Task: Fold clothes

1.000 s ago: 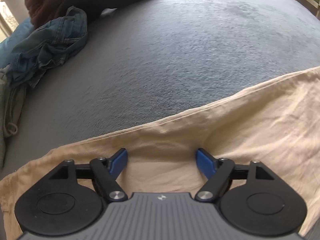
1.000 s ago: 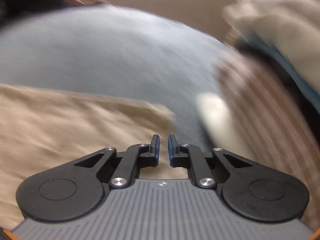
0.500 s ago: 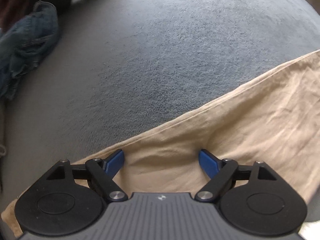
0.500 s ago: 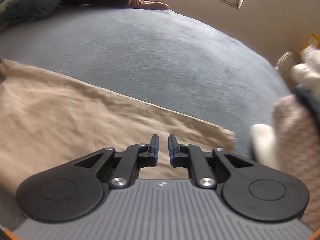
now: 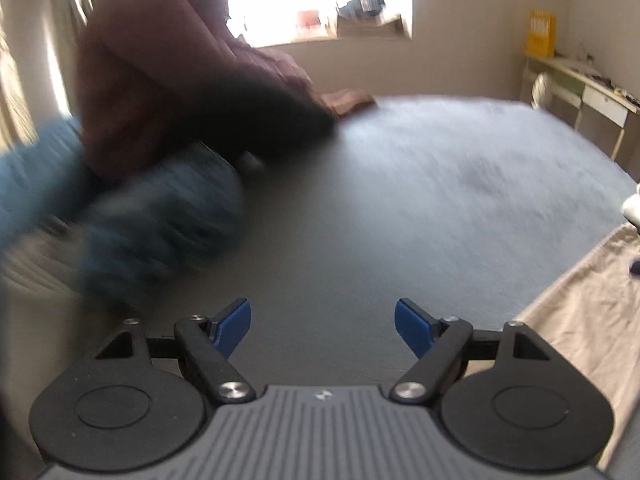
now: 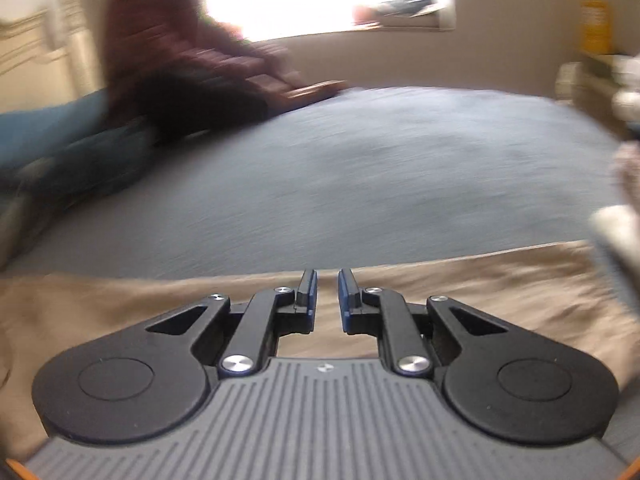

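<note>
**mossy_k:** So how far along is the folding, you reckon?

**drifter22:** Early, I'd say. The beige garment (image 6: pixel 460 292) lies spread flat on the grey bed (image 6: pixel 360 184), one straight edge running across just ahead of the right gripper (image 6: pixel 327 294). Can't tell whether it's been folded once already or is only laid out. And there's a blurry blue denim heap (image 5: pixel 160 220) at the far left of the bed that looks untouched, with a person in a dark red top (image 5: pixel 160 60) sitting behind it. So plenty left, going by that.

**mossy_k:** What are the jaws doing?

**drifter22:** On the left gripper (image 5: pixel 322 322) they stand wide, though closing a touch right now, with nothing between them but bare bed. In the left view the beige cloth only shows at the right edge, apart from the pads. The right jaws are nearly together, just a narrow slit. They sit over the beige fabric near its edge, but I see no cloth pinched in the gap, so I'd call them empty.

**mossy_k:** So nobody's holding anything?

**drifter22:** Looks that way. My guess is the left one's headed for the denim, but it's all motion blur.
</note>
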`<state>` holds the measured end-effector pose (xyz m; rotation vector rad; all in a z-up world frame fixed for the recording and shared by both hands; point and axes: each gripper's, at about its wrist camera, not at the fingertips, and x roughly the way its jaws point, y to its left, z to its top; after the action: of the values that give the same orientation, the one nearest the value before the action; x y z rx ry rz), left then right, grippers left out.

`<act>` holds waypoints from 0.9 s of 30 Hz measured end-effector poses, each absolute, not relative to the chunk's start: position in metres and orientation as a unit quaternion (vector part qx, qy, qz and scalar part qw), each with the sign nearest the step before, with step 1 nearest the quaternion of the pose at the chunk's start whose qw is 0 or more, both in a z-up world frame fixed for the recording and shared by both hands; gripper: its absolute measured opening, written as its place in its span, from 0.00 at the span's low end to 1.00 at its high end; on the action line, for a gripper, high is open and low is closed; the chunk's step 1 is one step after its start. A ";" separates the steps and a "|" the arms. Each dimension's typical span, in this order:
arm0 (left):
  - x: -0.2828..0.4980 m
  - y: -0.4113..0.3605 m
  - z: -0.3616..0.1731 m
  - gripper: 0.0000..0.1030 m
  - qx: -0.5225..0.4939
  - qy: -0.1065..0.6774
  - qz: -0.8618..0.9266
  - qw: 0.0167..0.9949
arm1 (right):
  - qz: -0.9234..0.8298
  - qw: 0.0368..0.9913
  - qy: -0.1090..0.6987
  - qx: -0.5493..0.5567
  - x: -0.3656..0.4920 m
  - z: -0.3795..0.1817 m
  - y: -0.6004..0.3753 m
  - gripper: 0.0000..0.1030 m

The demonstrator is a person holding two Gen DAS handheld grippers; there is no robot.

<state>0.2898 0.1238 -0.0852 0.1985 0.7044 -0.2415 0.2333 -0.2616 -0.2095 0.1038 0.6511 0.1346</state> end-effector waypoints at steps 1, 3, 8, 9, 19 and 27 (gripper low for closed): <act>0.280 0.136 -0.076 0.78 0.102 0.329 -0.110 0.933 | 0.086 0.942 0.321 0.042 0.231 -0.211 -0.246 0.10; 0.254 0.158 -0.061 0.78 0.114 0.315 -0.104 0.936 | 0.128 0.932 0.339 0.025 0.237 -0.209 -0.223 0.11; 0.190 0.187 -0.089 0.78 0.105 0.351 -0.116 0.923 | 0.129 0.907 0.400 0.011 0.263 -0.231 -0.185 0.14; 0.181 0.188 -0.098 0.78 0.092 0.365 -0.123 0.918 | 0.085 0.908 0.411 0.017 0.270 -0.232 -0.190 0.14; 0.120 0.205 -0.182 0.74 -0.048 0.442 -0.173 0.879 | 0.127 0.893 0.426 0.076 0.203 -0.191 -0.134 0.18; 0.110 0.229 -0.237 0.70 -0.054 0.463 -0.177 0.867 | -0.014 0.877 0.478 0.048 0.208 -0.203 -0.144 0.19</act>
<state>0.1104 0.2292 -0.2368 -0.1136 0.9688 -0.3712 0.2082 -0.1441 -0.2031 0.0996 0.9969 -0.0282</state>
